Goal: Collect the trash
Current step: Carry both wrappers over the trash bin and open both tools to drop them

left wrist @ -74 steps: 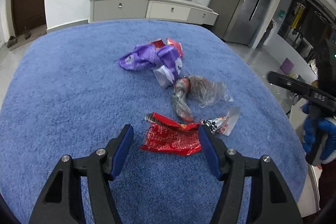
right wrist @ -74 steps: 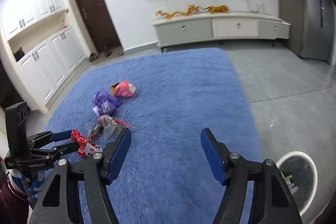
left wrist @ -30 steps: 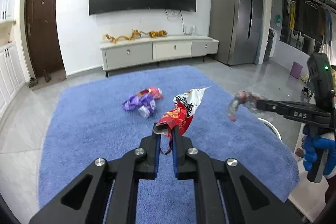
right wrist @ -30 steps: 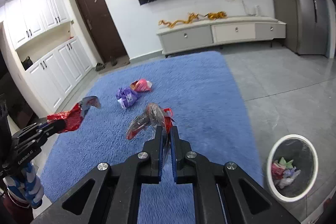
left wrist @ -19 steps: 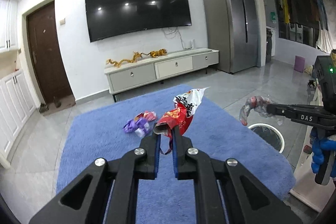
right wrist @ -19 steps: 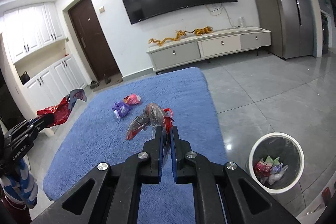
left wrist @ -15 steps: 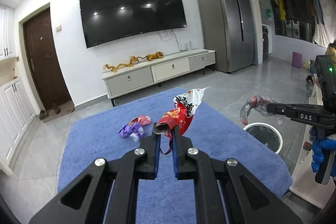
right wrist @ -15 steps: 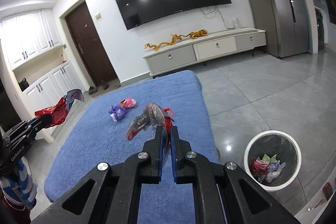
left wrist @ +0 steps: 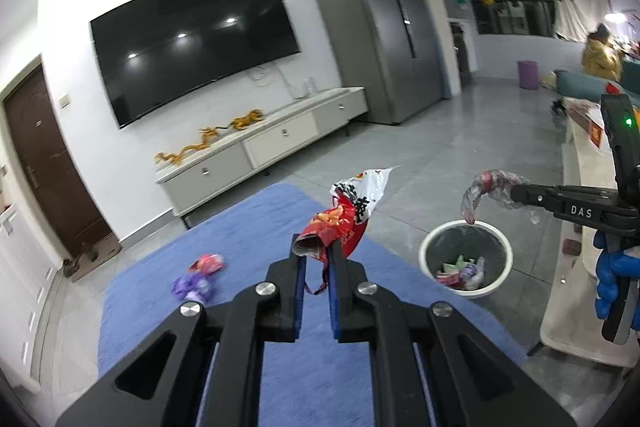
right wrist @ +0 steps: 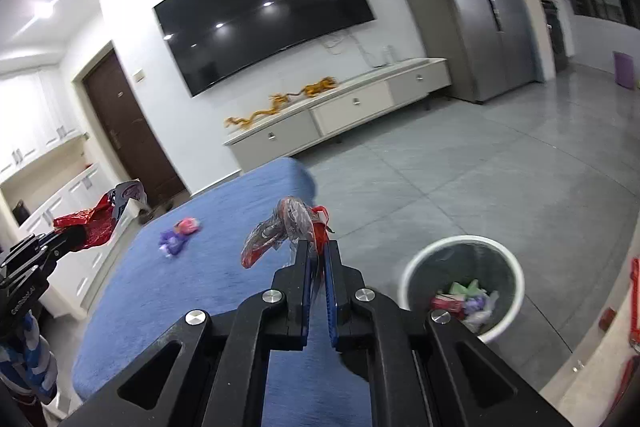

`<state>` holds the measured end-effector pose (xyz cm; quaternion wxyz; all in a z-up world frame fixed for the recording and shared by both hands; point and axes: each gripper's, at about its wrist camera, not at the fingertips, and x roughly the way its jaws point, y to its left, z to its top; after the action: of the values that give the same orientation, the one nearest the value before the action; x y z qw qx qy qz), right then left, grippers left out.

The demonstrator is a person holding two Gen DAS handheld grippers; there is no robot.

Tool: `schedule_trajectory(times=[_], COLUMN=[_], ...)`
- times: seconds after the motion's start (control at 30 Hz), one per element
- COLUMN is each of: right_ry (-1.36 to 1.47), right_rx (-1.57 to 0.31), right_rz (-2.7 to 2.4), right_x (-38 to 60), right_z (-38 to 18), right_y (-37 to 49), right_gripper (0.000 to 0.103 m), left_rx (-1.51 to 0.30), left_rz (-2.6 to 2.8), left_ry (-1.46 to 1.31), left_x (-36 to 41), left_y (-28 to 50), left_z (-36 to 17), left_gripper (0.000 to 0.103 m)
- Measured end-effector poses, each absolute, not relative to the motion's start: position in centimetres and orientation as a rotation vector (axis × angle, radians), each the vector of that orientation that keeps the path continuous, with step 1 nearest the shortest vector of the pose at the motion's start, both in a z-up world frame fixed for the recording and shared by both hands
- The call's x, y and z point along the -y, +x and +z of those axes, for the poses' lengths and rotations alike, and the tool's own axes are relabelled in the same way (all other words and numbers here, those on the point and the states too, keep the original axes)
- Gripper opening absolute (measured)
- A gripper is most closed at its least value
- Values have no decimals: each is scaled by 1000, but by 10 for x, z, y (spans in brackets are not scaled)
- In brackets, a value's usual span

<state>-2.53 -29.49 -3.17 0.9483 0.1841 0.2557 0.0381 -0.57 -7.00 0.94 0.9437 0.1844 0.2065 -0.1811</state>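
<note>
We've got open grey tile floor (right wrist: 460, 195) around the white-rimmed round trash bin (right wrist: 463, 279); its mouth's unblocked.

Room evenly bright; ceiling spots mirrored as white dots on the television (left wrist: 192, 47). Overexposed ceiling patch upper left in the right wrist view. Strong fisheye bending and black vignette at the corners. Mild motion blur throughout; glare on the grey floor tiles (right wrist: 500, 163). Shadows soft.

left gripper (left wrist: 318, 259): black angular frame, blue finger pads, silver screws. right gripper (right wrist: 316, 259): identical build, "das" marking, green indicator light, blue-gloved hand (left wrist: 614, 281).
</note>
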Motion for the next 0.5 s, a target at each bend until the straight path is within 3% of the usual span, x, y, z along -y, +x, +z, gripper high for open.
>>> schedule_trajectory(times=[0.5], right_ry=[494], right_rx=[-621], right_rz=[-173], right_x=[392], right_z=[-83], right_y=[0], right_gripper=[7], left_rx=[-727], left_rz=[-682], left_ry=[403], left_x=[219], left_y=[91], left_z=[-63], left_gripper=[11])
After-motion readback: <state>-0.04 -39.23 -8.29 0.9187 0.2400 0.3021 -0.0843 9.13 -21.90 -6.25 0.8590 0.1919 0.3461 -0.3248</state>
